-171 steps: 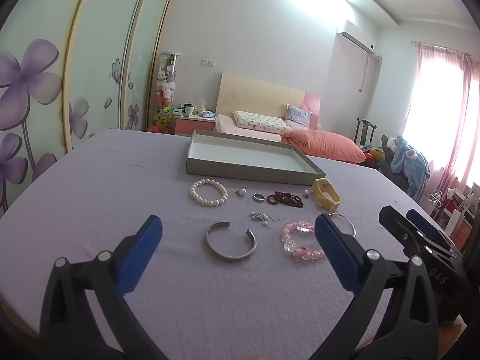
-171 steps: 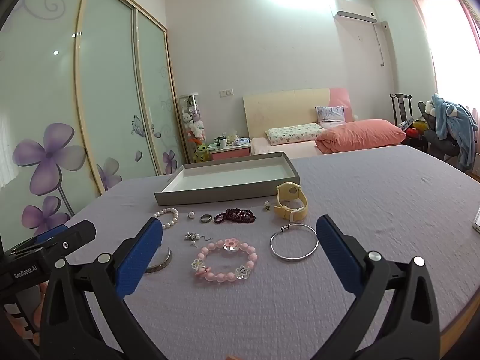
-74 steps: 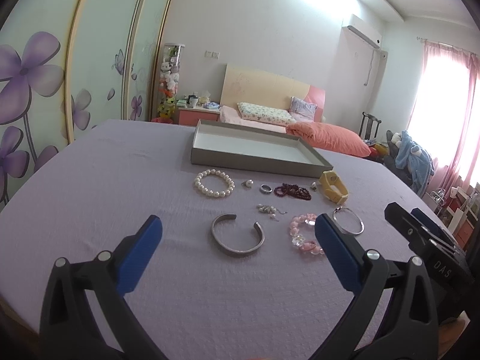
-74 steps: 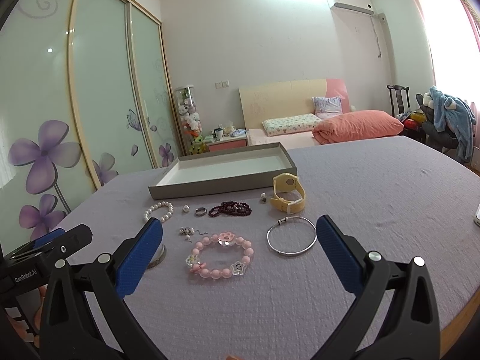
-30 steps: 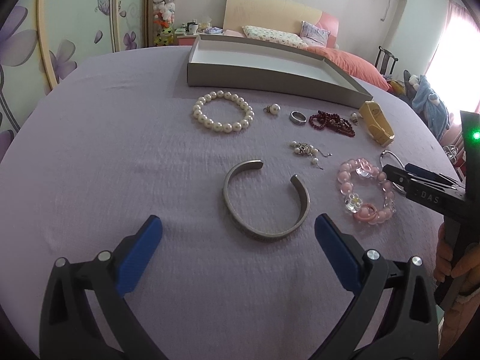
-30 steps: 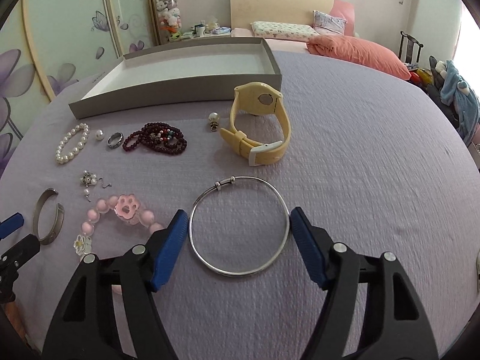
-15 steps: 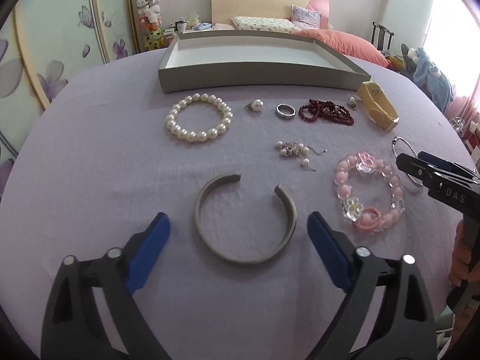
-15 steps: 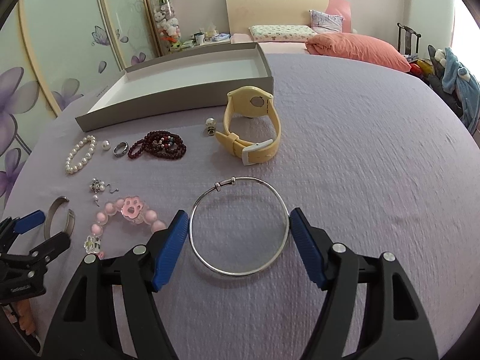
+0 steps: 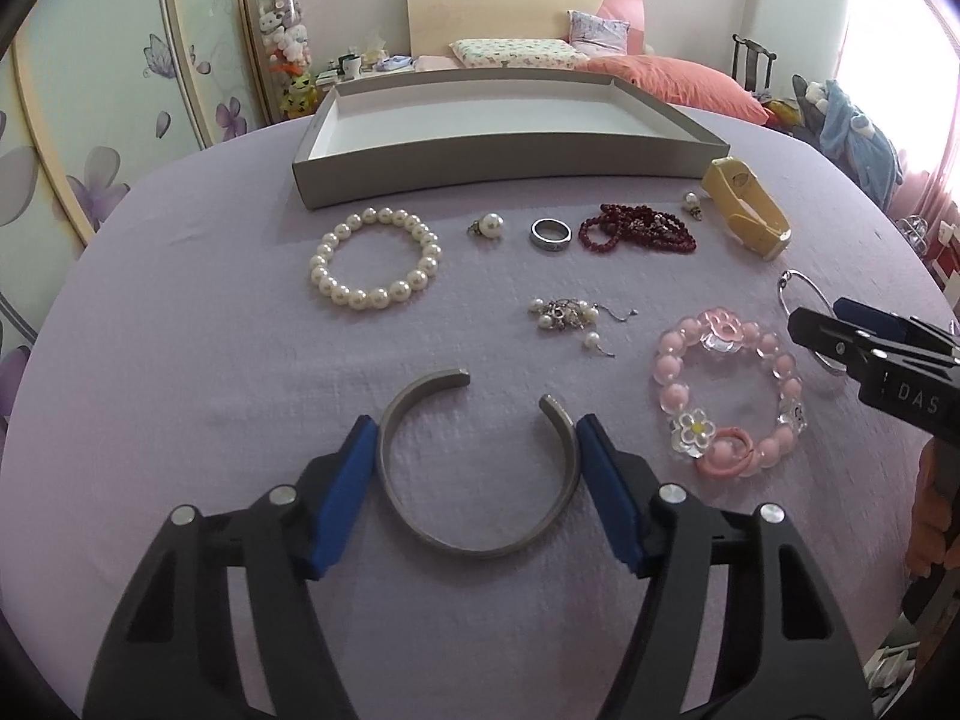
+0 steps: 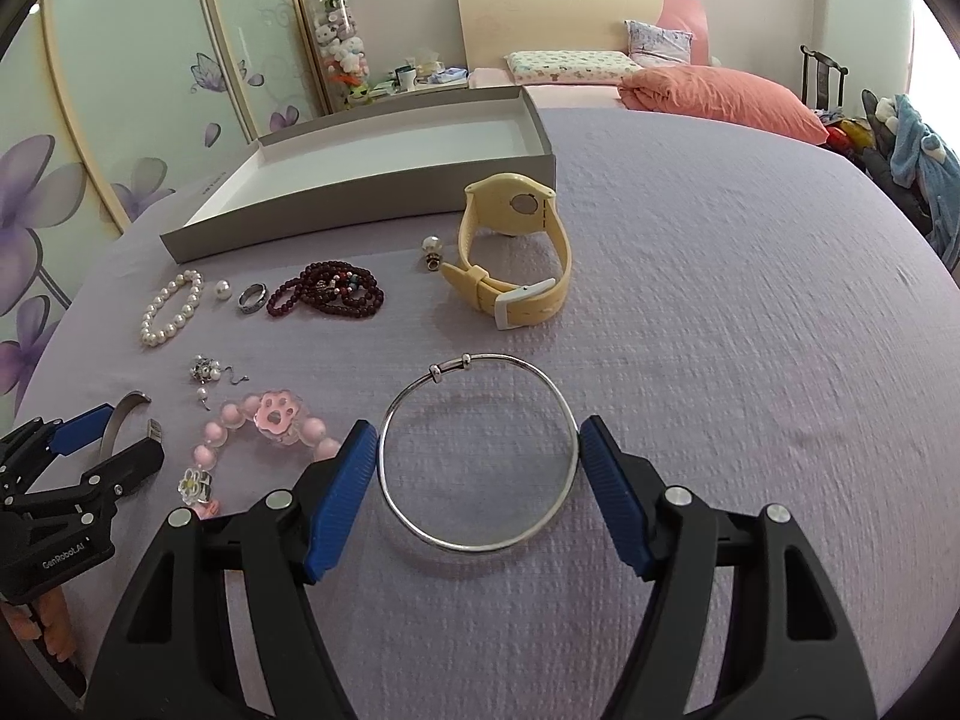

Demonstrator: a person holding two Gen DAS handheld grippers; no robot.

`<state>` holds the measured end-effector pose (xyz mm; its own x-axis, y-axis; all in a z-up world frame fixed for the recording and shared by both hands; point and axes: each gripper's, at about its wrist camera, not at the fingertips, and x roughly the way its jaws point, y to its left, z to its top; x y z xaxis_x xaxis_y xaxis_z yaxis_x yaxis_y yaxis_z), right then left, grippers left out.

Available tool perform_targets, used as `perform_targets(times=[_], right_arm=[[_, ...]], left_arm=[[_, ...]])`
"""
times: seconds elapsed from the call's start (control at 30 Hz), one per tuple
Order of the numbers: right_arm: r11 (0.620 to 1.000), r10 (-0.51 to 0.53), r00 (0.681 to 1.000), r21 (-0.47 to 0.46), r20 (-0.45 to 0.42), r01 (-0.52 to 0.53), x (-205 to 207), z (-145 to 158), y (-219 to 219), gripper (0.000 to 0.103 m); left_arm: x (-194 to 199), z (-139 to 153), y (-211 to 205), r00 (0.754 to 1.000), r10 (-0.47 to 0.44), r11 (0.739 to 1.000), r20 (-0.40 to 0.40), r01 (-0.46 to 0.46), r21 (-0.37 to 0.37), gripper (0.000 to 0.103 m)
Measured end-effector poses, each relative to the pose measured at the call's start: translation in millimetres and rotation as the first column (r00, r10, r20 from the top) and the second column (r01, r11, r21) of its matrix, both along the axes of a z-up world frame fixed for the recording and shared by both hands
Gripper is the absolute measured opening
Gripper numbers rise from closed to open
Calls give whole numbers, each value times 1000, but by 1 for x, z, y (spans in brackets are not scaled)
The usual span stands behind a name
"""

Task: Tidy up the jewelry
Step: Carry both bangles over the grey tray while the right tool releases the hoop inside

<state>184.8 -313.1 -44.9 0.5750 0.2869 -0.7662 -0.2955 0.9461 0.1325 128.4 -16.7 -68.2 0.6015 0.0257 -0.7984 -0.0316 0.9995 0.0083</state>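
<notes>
Left gripper (image 9: 477,450): jaws narrowed around the grey cuff bracelet (image 9: 474,531), lower centre of the left view; pads at or just beside its two sides, and we cannot tell whether they grip yet.

Right gripper (image 10: 478,450): jaws likewise narrowed around the thin silver bangle (image 10: 480,456), lower centre of the right view; the right pad seems to touch the wire, the left sits just beside it.

Nearby: pink bead bracelet (image 9: 729,393), centre right of the left view; small earrings (image 9: 567,315) above it.

Further up: pearl bracelet (image 9: 375,258), ring (image 9: 549,234), dark red beads (image 9: 636,231), yellow watch (image 10: 516,252).

Top: grey tray (image 9: 510,171), holding nothing.

Risks, as we judge them: the open cuff may flex or twist out under a squeeze; the thin bangle may slip off the pads and drop short of the tray.
</notes>
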Motion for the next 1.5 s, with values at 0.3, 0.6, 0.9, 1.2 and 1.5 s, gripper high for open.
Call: perform_targets(times=[0.3,0.6,0.9,1.2,1.5], right_arm=[[1000,15,999,13,32,-15,-5,13,1,70],[998,56,994,32,90,-59,-4,35,9,70],[997,64,970,26,235,-73,35,89,25,70],[994,80,988,58,136,-88,163,101,73,70],[998,16,994,-62,-107,-22,264,32,105,70]], left_arm=[[-4,6,10,1000,13,999,7,-13,-33,65],[-4,31,21,996,40,998,74,-37,-42,65],[41,86,50,979,49,995,197,-30,-99,65],[159,104,73,976,73,989,204,-44,-141,66],[250,69,84,992,92,976,83,-73,-206,65]])
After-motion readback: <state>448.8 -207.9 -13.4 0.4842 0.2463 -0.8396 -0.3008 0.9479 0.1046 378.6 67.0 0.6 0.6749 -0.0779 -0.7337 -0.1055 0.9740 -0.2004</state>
